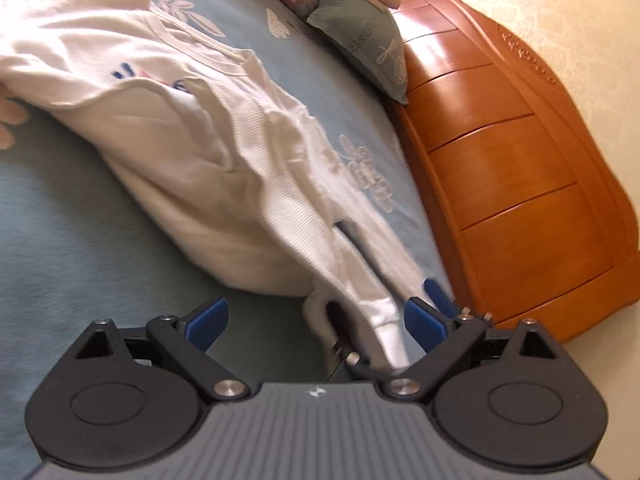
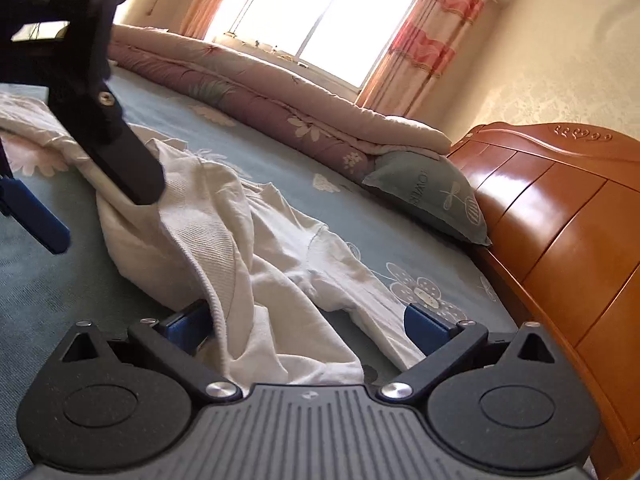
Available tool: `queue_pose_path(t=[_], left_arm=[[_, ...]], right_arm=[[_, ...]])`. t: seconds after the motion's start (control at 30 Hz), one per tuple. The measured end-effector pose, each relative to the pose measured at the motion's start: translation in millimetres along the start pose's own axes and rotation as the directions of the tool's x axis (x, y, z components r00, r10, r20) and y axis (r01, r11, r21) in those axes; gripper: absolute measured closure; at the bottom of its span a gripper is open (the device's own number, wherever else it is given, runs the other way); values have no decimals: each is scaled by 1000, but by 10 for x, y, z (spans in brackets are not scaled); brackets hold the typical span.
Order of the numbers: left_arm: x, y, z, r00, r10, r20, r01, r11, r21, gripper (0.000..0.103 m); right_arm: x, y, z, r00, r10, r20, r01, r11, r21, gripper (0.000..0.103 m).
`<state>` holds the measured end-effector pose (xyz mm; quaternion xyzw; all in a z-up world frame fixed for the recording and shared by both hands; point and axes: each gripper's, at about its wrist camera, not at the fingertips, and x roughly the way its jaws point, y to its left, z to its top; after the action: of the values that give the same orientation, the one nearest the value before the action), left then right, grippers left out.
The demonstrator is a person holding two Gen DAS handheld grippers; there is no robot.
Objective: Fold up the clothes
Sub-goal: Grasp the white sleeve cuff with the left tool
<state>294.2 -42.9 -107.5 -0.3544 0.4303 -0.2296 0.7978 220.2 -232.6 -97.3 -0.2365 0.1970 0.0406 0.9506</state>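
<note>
Ribbed white top (image 1: 168, 120) (soft, light, limp) sprawls rumpled across blue bedsheet (image 1: 60, 220). Left gripper (image 1: 316, 316) and right gripper (image 2: 308, 324) both gape, cloth between unclenched fingers; cuff (image 1: 386, 320) or hem looks likeliest hold.

Daylight does all the work here, pouring through the window (image 2: 320, 16), which is totally blown out to white in the right wrist view. The wooden headboard (image 1: 500, 152) catches shiny glare patches on its panels in both views. The bed sheet (image 1: 80, 220) looks soft and evenly lit, with gentle shadows under the folds of the white garment (image 1: 192, 128). Some motion blur smears the garment's lower end. Heavy fisheye bending curves everything near the edges, and the corners go dark.
</note>
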Motion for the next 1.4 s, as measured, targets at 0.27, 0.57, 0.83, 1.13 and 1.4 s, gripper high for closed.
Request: queue_pose_path(t=[0.27,0.57,0.83,1.13,1.4], left_arm=[[290,83,328,994,-28,106,32,999,-37,9],[524,528,614,989,-90,119,107,984,-144,12],[261,518,523,951,-192,242,234,959,-158,31],[381,600,457,975,-97,197,129,980,-154,95],[-283,291,265,957,-48,286,61,997,-38,101]], right_arm=[[24,-73,-16,999,50,-14,-49,997,52,0],[77,-2,-44,993,109,-50,-106,993,54,0],[98,82,-58,990,122,-67,-121,992,25,0],[97,107,-45,989,130,-69,-129,991,19,0],[12,93,-11,984,173,-40,-171,984,39,0]])
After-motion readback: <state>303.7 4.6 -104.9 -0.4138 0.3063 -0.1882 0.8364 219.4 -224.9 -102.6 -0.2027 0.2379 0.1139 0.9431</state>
